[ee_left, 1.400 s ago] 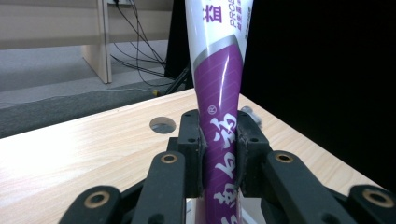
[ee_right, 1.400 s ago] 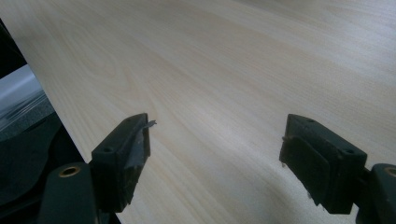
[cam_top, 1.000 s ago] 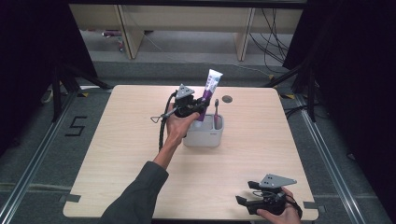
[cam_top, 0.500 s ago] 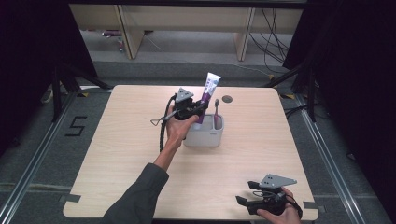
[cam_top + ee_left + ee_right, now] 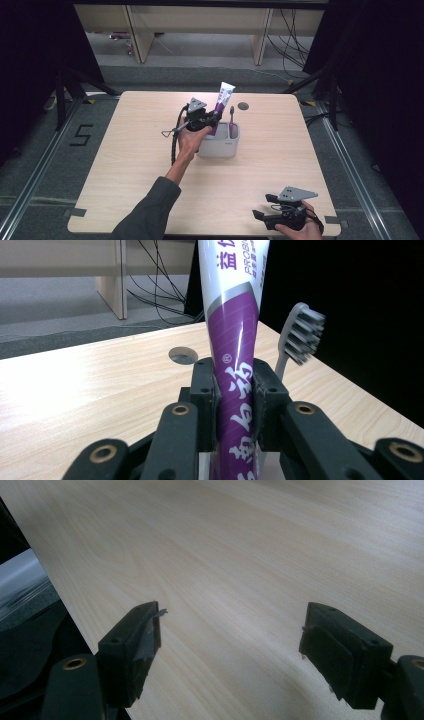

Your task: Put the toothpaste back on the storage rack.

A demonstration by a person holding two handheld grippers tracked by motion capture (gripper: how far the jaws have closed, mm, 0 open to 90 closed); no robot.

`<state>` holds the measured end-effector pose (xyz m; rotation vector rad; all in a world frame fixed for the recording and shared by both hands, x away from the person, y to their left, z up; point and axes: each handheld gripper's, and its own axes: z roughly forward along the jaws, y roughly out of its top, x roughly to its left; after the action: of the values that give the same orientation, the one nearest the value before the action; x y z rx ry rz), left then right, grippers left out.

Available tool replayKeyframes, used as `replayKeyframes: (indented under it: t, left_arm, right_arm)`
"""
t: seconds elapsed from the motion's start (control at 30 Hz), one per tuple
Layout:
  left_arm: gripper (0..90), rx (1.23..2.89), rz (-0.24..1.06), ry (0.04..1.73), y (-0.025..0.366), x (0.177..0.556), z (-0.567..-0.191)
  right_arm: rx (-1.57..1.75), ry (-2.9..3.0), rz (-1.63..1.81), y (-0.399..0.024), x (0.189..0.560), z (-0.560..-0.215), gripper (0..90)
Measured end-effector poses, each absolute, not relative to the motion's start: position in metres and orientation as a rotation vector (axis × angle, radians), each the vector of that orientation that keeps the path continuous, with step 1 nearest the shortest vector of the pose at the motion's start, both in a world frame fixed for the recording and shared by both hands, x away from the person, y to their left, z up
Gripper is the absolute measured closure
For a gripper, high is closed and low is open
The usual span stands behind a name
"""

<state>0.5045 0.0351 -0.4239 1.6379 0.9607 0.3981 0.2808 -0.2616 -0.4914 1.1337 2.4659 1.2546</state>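
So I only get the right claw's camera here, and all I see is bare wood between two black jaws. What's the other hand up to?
Observer: The left claw is shut on a purple toothpaste tube.
Visitor: Where is the tube?
Observer: It stands in a small grey holder at the middle of the table.
Visitor: Anything else in there?
Observer: A toothbrush, upright, just beside the tube.

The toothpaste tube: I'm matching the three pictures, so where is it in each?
High view: the tube stands upright in the holder, upper middle, clamped by the left gripper.
Left gripper view: centre, pinched between the jaws.
Right gripper view: not in it.
Shared landmark: the toothbrush, right of the tube.
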Motion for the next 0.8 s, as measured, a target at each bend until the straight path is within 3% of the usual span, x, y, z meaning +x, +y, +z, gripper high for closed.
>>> replayKeyframes:
  t: [0.8]
  left_arm:
    - [72.1,1.727,0.419,0.949,0.0365,0.4968,-0.4283]
  right_arm:
    - [1.129,2.473,1.26,-0.2606,0.2817,-0.4923,24.1]
